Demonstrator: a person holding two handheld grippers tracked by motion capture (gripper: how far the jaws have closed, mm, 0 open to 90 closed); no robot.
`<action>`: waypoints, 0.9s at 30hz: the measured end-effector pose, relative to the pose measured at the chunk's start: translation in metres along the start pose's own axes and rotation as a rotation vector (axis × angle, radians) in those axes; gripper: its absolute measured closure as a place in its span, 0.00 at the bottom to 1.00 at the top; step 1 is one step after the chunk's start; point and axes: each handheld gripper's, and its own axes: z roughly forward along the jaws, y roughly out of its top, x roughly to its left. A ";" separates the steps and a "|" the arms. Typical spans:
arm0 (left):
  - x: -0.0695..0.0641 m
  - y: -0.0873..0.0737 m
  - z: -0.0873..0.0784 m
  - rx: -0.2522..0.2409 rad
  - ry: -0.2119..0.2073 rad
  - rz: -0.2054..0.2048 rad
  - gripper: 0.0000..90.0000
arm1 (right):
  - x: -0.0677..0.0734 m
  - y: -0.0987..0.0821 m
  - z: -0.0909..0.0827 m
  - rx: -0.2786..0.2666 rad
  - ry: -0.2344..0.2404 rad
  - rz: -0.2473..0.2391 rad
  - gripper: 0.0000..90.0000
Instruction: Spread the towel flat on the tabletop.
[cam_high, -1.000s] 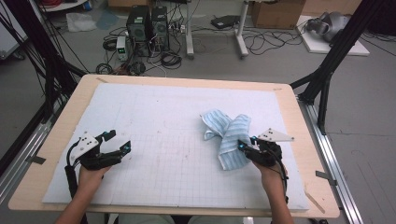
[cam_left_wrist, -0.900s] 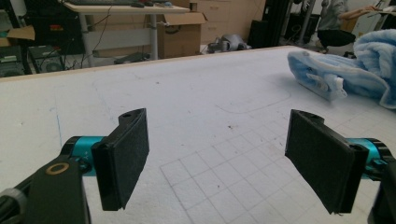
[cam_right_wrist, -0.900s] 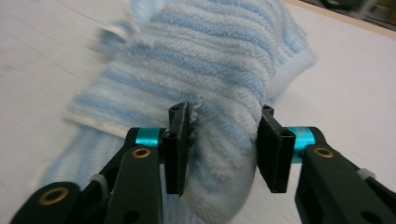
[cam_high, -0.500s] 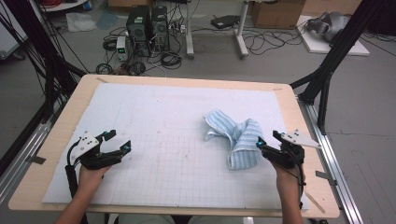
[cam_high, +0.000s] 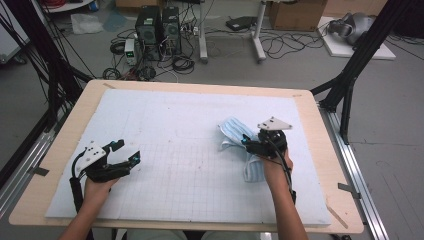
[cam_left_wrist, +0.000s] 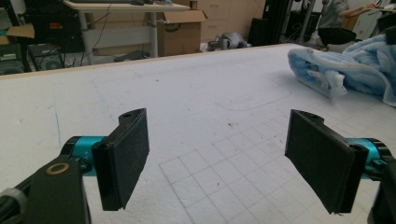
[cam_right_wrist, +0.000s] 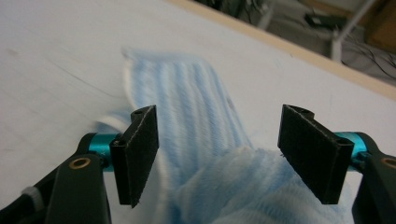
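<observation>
A light blue striped towel (cam_high: 234, 134) lies crumpled on the white mat (cam_high: 190, 125), right of centre. My right gripper (cam_high: 247, 144) hovers over it, pointing left. Its jaws have just been opening and stand wide apart. In the right gripper view the towel (cam_right_wrist: 196, 102) bunches up below and between the pads of the right gripper (cam_right_wrist: 217, 156), with no pad pressing on it. My left gripper (cam_high: 126, 152) rests low near the mat's front left, open with nothing between its jaws. From the left gripper (cam_left_wrist: 229, 168) view, the towel (cam_left_wrist: 345, 70) sits far off at the upper right.
A wooden tabletop (cam_high: 330, 165) borders the mat on all sides. Black frame posts (cam_high: 350, 75) rise at both back corners. On the floor beyond the table are computer cases (cam_high: 157, 27), cables and boxes.
The right gripper drew the towel to the right, then its jaws opened and it swung back left and farther over the towel. The towel is more bunched. The left gripper has stayed put.
</observation>
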 end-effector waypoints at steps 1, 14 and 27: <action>0.001 0.000 0.000 -0.003 0.000 -0.001 0.24 | -0.003 0.000 0.016 0.100 -0.047 -0.011 0.32; 0.001 0.001 -0.001 -0.007 0.003 -0.005 0.25 | -0.020 -0.026 0.046 0.310 0.027 0.021 0.73; 0.008 0.002 -0.004 -0.018 0.031 -0.019 0.25 | 0.063 -0.004 0.031 -0.092 0.509 -0.334 0.77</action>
